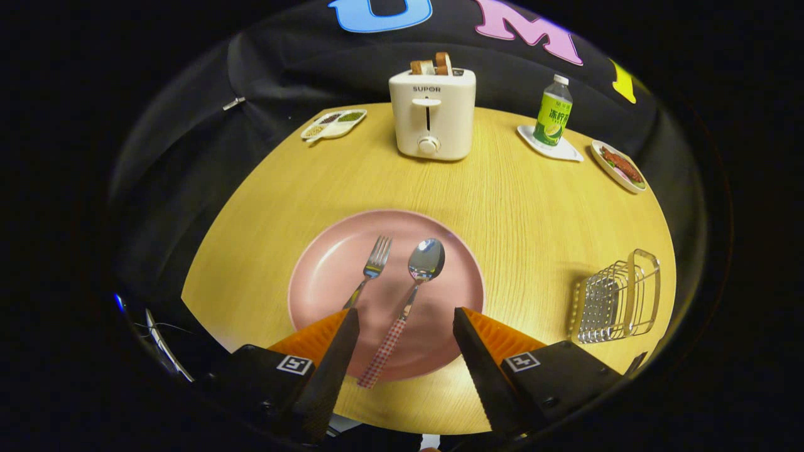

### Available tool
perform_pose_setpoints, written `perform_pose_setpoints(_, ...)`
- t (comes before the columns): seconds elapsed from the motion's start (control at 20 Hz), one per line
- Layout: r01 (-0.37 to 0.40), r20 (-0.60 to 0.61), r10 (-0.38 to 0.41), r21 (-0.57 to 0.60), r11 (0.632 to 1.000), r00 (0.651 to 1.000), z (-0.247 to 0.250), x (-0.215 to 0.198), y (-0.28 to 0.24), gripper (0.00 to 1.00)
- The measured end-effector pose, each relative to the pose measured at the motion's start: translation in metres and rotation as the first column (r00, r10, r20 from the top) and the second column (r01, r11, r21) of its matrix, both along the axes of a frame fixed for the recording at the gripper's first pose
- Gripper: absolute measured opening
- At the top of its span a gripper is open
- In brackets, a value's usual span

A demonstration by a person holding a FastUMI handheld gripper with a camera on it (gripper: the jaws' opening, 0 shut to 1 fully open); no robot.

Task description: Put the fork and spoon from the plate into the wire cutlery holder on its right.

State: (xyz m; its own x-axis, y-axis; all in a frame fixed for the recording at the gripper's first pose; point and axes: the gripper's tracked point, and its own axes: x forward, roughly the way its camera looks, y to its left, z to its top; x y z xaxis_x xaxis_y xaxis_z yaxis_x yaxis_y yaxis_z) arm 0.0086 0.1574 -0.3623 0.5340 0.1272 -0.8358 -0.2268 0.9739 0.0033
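A white toaster (432,115) holding bread slices (431,64) is standing far across the wooden table (534,201), a divided snack dish (333,123) lying to its left, a green-labelled bottle (553,112) on a white tray (550,145) and a plate of food (619,166) sitting to its right.

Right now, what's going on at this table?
A person is holding a handheld gripper over a pink plate on a round wooden table. Its fingers are open and grip nothing. A fork and a spoon lie side by side on the plate; the spoon's checked handle runs between the fingers. The wire cutlery holder stands to the plate's right with no cutlery visible in it, so nothing looks moved yet.
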Motion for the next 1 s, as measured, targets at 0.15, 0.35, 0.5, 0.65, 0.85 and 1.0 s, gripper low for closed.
perform_pose_setpoints(0.15,-0.001,-0.057,0.0,-0.015,1.0,0.998,-0.019,-0.003,0.002,0.87)
perform_pose_setpoints(0.35,0.014,-0.109,-0.017,-0.028,1.0,0.994,-0.034,-0.001,0.002,0.82)
perform_pose_setpoints(0.5,0.018,-0.124,-0.025,-0.056,0.998,0.992,-0.034,0.002,0.0,0.6)
perform_pose_setpoints(0.65,0.002,-0.142,-0.017,-0.104,0.995,0.99,-0.039,0.003,-0.007,0.33)
perform_pose_setpoints(0.85,-0.023,-0.182,0.009,-0.073,0.997,0.983,-0.038,0.004,-0.007,0.12)
perform_pose_setpoints(1.0,-0.025,-0.186,0.017,-0.039,0.999,0.982,-0.023,0.003,-0.013,0.11)
